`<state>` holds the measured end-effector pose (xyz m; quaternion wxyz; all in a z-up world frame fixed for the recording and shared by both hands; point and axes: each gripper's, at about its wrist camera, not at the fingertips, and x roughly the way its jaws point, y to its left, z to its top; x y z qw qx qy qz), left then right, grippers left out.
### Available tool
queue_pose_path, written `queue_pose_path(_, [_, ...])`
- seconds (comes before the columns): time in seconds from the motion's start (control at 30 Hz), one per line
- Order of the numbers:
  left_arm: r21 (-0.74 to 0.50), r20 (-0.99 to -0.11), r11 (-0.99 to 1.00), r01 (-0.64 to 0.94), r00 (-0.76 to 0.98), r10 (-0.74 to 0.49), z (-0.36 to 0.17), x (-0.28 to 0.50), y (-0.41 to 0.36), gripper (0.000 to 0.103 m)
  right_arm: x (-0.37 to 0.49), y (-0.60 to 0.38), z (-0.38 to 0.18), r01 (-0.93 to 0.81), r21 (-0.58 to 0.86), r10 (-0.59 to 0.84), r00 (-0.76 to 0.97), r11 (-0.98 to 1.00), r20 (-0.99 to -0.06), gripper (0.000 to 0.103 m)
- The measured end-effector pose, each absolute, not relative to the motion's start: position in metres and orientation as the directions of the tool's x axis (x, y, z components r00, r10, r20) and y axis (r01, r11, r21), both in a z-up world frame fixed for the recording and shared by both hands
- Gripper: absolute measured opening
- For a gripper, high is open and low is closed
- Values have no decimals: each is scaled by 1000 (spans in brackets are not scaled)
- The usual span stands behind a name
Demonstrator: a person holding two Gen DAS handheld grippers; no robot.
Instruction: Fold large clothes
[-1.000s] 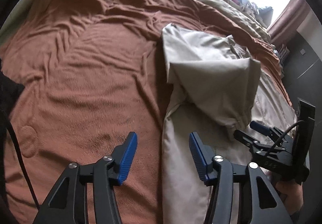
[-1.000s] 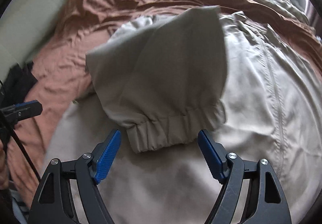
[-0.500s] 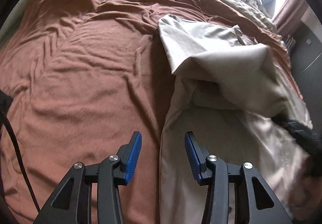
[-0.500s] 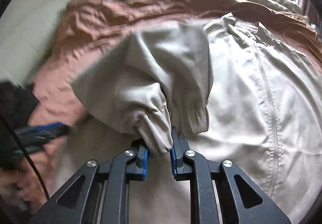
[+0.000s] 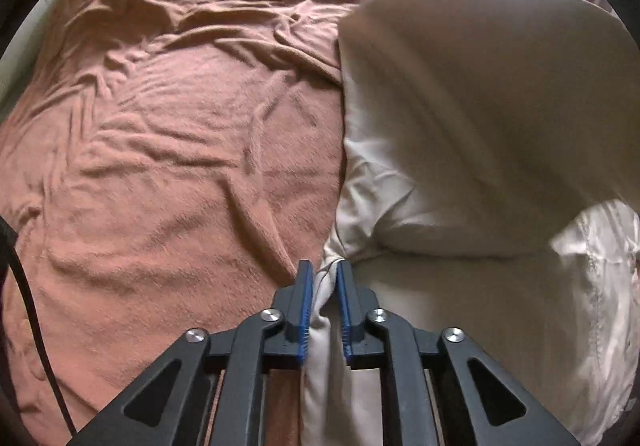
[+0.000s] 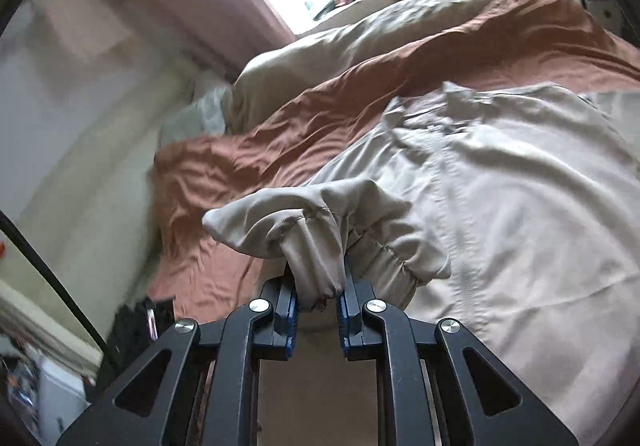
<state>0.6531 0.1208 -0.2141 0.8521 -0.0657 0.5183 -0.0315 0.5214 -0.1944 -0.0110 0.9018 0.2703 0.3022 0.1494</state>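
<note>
In the left wrist view, the brown bedspread (image 5: 168,149) fills the left half of the frame, wrinkled across the bed. At bottom centre the left claw (image 5: 322,286) tilts steeply down toward the bed, its blue pads (image 5: 304,302) closing on the edge of the beige jacket (image 5: 480,306), with a thin pinch of cloth caught between them. The jacket covers the right half, and a raised sleeve (image 5: 492,97) billows across the upper right.

In the right wrist view, a pale wall takes the left side and the bedspread (image 6: 460,45) crosses the middle. At lower centre the right claw (image 6: 316,296) points only slightly downward, rolled so the scene leans, and pinches the gathered sleeve cuff (image 6: 320,242). The frame is blurred, so the cuff seems lifted off the jacket (image 6: 520,213), spread at right.
</note>
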Motion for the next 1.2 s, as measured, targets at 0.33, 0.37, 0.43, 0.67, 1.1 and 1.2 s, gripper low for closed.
queue_pose_path(0.33, [-162,-883,986,-46,452,-124,-216,656,124,9,535,-274,-55,192,598,272,755,778,-597,13])
queue_pose_path(0.37, [-164,-883,985,-48,452,-125,-216,656,124,9,539,-281,-64,209,627,300,738,750,-605,13])
queue_pose_path(0.43, [-171,-882,984,-46,452,-132,-214,657,124,9,542,-292,-80,216,688,369,714,693,-595,31])
queue_pose_path(0.67, [-176,-882,983,-47,451,-136,-210,655,123,9,544,-299,-107,311,690,354,680,654,-642,82])
queue_pose_path(1.1, [-148,-892,988,-44,437,-114,-216,658,120,9,579,-319,-130,257,787,409,741,562,-533,5])
queue_pose_path(1.2, [-119,-896,992,-41,435,-89,-218,659,116,9,582,-326,-133,281,780,379,750,560,-542,5])
